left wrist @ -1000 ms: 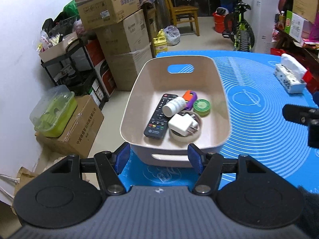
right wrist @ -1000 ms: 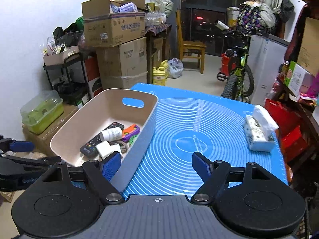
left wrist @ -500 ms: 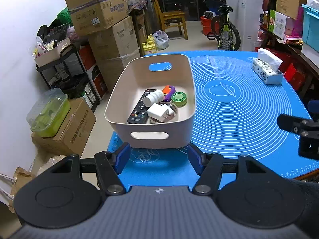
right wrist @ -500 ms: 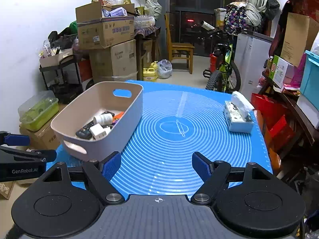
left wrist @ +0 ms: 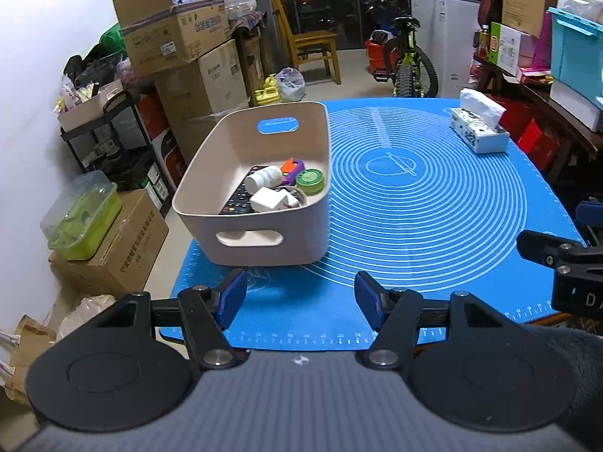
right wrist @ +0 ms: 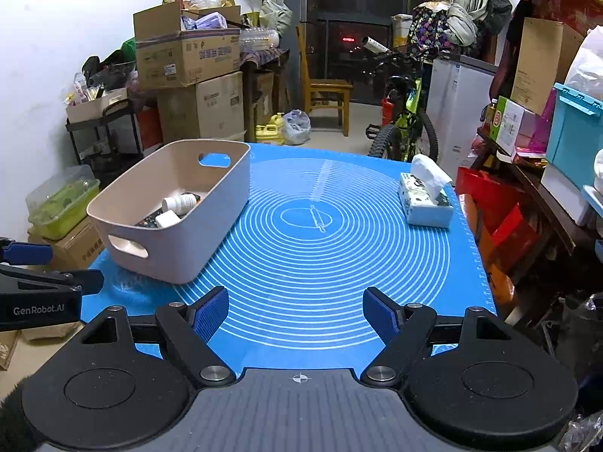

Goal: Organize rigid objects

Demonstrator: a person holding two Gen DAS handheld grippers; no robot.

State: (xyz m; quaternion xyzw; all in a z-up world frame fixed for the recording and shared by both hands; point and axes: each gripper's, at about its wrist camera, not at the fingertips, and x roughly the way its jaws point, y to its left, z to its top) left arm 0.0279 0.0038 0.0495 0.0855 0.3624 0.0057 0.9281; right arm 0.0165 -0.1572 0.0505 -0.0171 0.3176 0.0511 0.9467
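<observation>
The beige bin [left wrist: 264, 233] sat on the left side of the blue mat [left wrist: 433, 203] that covered the worktop, its long axis running from near to far, with one handle cut-out facing the cameras and the other at the far end. Inside it, the black remote [left wrist: 241, 196] lay roughly along that same near-to-far line, near end toward the near wall. The white pill bottle [left wrist: 265, 177] lay on its side across the remote, cap pointing left. The white charger [left wrist: 269, 200] rested just near of it, prongs aimed right, and the green round tin [left wrist: 309, 180] sat flat against the right wall. An orange-and-purple piece [left wrist: 293, 167] lay at the far edge of the pile (what it was, I couldn't tell).

The left gripper [left wrist: 300, 297] hung just near of the bin, tipped down toward the mat, its fingers [left wrist: 230, 297] parted wide with nothing between them. The right gripper [right wrist: 296, 314] sat over the near middle of the mat, well right of the bin, angled down too, fingers [right wrist: 380, 314] spread even wider and holding nothing.

A tissue box [right wrist: 426, 203] stood at the far right of the mat, well apart from the bin.
</observation>
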